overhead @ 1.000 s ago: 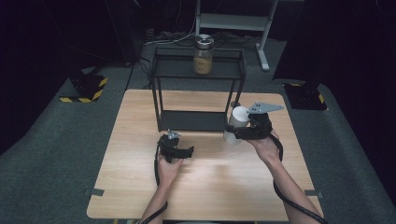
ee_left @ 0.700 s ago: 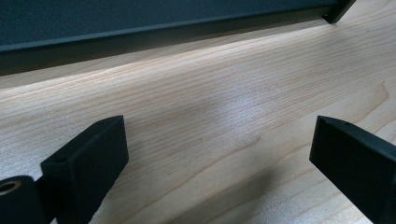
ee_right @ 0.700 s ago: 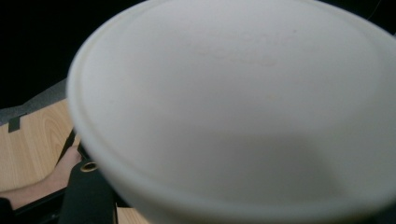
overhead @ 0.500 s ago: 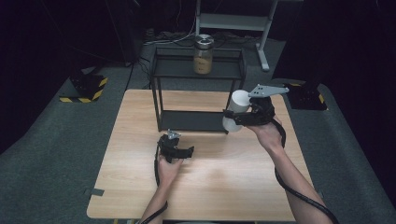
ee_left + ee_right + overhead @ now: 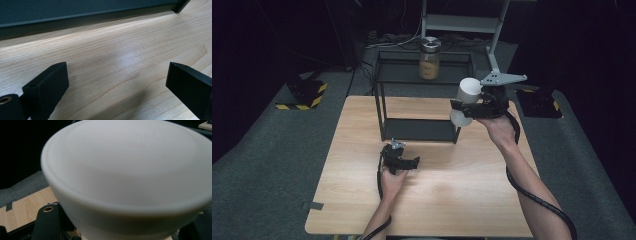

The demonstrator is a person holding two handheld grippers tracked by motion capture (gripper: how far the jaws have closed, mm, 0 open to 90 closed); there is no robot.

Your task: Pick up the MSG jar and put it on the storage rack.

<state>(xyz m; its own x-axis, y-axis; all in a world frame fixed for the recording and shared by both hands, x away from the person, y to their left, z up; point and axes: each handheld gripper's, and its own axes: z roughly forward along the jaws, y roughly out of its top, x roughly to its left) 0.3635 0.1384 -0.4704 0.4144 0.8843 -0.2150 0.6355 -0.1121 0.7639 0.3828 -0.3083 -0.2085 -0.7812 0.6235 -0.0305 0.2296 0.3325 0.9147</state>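
Observation:
My right gripper is shut on a white cup-shaped container and holds it tilted in the air at the right front corner of the black open-frame shelf rack. In the right gripper view the container is close and blurred, with black jaw parts low at both sides of it. A glass jar with amber contents stands on the rack's top shelf. My left gripper rests on the wooden table in front of the rack, open, with bare wood between its jaws.
The rack's dark base rail runs just ahead of the left gripper. Grey carpet surrounds the table, with black-and-yellow striped floor pieces at the left. A metal stand rises behind the rack.
My right gripper has lifted the white container from near the table up to about the rack's top level. The left gripper has stayed still.

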